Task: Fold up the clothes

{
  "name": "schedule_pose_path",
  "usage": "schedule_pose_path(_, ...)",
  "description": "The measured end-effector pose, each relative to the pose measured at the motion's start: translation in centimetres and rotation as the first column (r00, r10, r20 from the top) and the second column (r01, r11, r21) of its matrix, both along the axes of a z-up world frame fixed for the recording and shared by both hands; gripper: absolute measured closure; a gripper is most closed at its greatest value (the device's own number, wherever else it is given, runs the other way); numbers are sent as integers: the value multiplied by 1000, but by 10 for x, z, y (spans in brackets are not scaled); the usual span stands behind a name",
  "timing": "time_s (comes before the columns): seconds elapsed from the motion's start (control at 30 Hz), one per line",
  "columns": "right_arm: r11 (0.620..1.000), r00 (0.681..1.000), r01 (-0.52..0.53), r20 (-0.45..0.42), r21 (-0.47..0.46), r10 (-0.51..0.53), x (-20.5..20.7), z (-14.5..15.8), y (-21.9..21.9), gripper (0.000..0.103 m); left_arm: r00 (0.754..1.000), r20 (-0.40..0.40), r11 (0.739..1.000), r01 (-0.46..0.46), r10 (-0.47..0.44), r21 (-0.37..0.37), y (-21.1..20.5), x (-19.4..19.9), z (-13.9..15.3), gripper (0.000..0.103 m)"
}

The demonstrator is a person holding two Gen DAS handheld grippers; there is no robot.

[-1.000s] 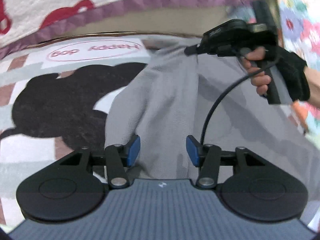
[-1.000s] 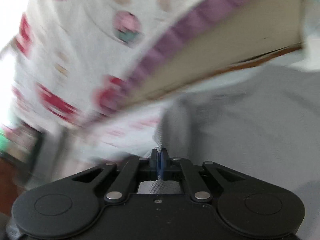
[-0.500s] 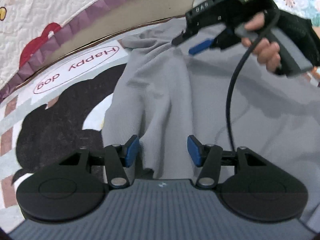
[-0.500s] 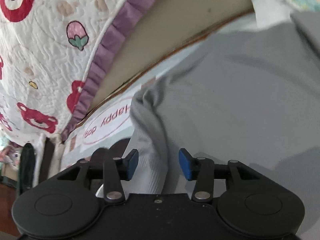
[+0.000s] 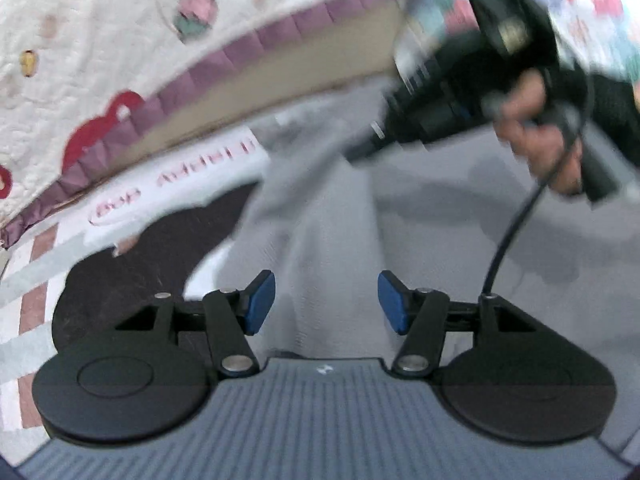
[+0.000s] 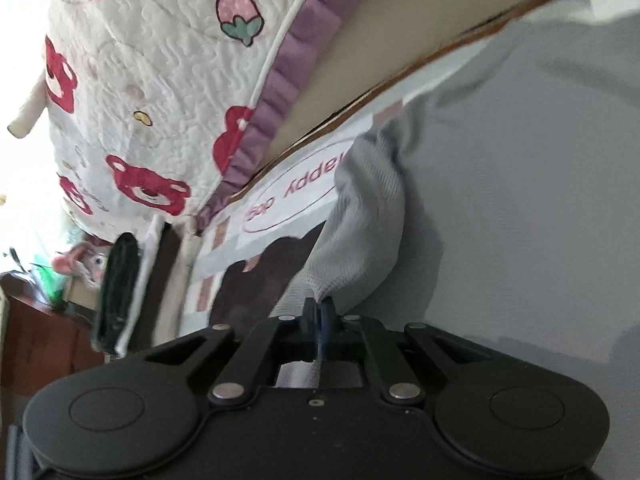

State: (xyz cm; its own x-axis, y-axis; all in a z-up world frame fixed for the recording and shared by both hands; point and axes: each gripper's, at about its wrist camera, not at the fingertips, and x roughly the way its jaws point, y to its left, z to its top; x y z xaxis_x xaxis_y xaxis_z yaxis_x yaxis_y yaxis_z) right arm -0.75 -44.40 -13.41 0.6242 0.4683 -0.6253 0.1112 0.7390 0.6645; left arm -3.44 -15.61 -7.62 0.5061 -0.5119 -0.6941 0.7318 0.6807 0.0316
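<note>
The right hand-held gripper (image 6: 320, 312) has its blue pads pinched together on a bunched, ribbed edge of the grey garment (image 6: 520, 200), so a small peak of cloth rises from the jaws. The left hand-held gripper (image 5: 326, 300) hangs with its pads spread wide and nothing between them, over a ridge of the same cloth. The garment lies spread on the dog-print mat (image 6: 288, 196), just on the near side of the quilt's purple frill (image 6: 280, 88). To fold cleanly, I would judge the pinched edge should travel low and level across the body, with the free gripper pinning or taking a matching edge so the cloth does not drag. The person's right hand (image 5: 544, 136) grips its handle above the garment, nose angled down toward the mat.
</note>
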Motion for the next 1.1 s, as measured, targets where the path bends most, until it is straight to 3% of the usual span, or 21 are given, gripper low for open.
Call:
schedule_pose_path(0.1, 999, 1000, 1, 12, -45, 0, 0, 10, -5, 99, 994, -108, 994, -24, 13, -103, 4, 17, 1, 47)
schedule_pose_path(0.23, 1000, 1000, -12, 7, 2, 12, -3, 7, -13, 99, 980, -198, 998, 14, -26, -63, -18, 26, -16, 47)
schedule_pose_path(0.33, 993, 1000, -4, 25, 121, 1, -4, 6, -18, 99, 980, -201, 1000, -19, 16, -14, -41, 30, -28, 41)
schedule_pose_path(0.37, 989, 1000, -5, 29, 149, 0, -3, 7, -17, 99, 980, -191, 998, -55, 57, 12, -48, 33, -32, 32)
schedule_pose_path(0.47, 980, 999, -18, 50, 198, 8, 4, 17, -11, 99, 986, -108, 986, -118, 130, 116, -66, 45, -44, 28)
schedule_pose_path(0.53, 987, 996, -45, 80, 157, 33, 12, 32, -5, 99, 986, -103, 987, -121, 132, 107, -64, 51, -42, 34)
schedule_pose_path(0.57, 989, 995, -59, 94, 136, 46, 16, 40, -2, 99, 987, -112, 991, -102, 112, 86, -61, 52, -38, 52)
schedule_pose_path(0.6, 991, 992, -71, 108, 115, 59, 21, 47, 1, 99, 989, -119, 994, -84, 91, 65, -58, 52, -35, 82)
schedule_pose_path(0.63, 992, 990, -84, 122, 94, 72, 25, 55, 4, 99, 988, -122, 995, -86, 92, 54, -52, 57, -32, 94)
schedule_pose_path(0.77, 990, 980, -129, 143, -55, 136, 36, 72, 15, 94, 975, -109, 980, -191, 196, 53, -8, 92, -17, 96)
schedule_pose_path(0.87, 975, 988, -116, 83, -192, 134, 29, 57, 19, 92, 953, -108, 959, -280, 284, 51, 27, 121, -9, 96)
schedule_pose_path(1.0, 921, 981, -193, -44, -338, 189, 10, 17, 27, 91, 875, -160, 889, -455, 456, 45, 82, 170, -25, 94)
schedule_pose_path(1.1, 892, 975, -219, -110, -396, 190, -5, -9, 27, 91, 829, -36, 828, -554, 558, 85, 98, 182, -32, 84)
